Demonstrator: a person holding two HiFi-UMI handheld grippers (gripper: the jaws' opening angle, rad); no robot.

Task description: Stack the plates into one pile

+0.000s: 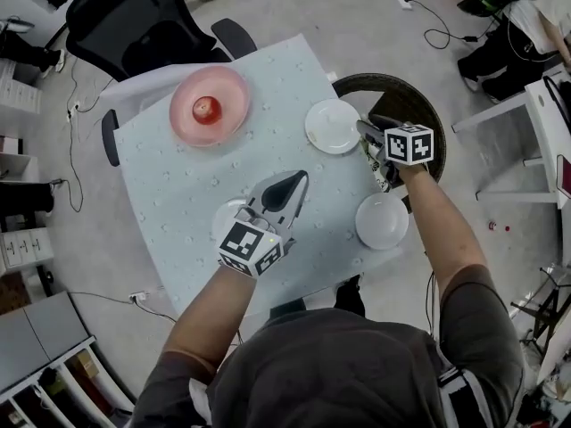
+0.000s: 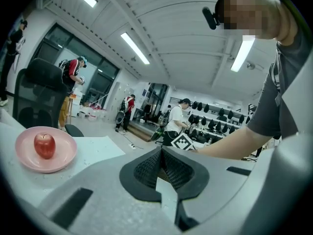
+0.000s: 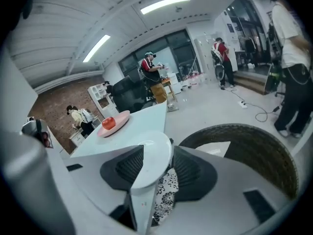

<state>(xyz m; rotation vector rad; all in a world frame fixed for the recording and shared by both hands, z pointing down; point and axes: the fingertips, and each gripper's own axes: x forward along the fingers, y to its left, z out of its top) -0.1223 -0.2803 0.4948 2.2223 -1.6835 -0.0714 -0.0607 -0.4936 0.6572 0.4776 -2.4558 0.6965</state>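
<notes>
Three white plates lie apart on the pale blue tablecloth (image 1: 178, 176): one at the far right (image 1: 333, 126), one at the near right (image 1: 382, 220), one partly hidden under my left gripper (image 1: 225, 218). My right gripper (image 1: 368, 136) sits at the far plate's right rim. In the right gripper view that plate's edge (image 3: 149, 168) lies between the jaws of the right gripper (image 3: 159, 148), with a gap beside the right pad. A black-and-white patterned bit shows in the gap. My left gripper (image 1: 297, 184) (image 2: 161, 153) hovers mid-table, jaws together, nothing held.
A pink plate (image 1: 234, 92) (image 2: 29, 155) (image 3: 120, 117) with a red apple (image 1: 207, 109) (image 2: 44, 145) stands at the table's far left. A dark round basket (image 1: 419, 105) (image 3: 254, 151) sits just off the right edge. A black chair (image 1: 134, 16) stands behind the table.
</notes>
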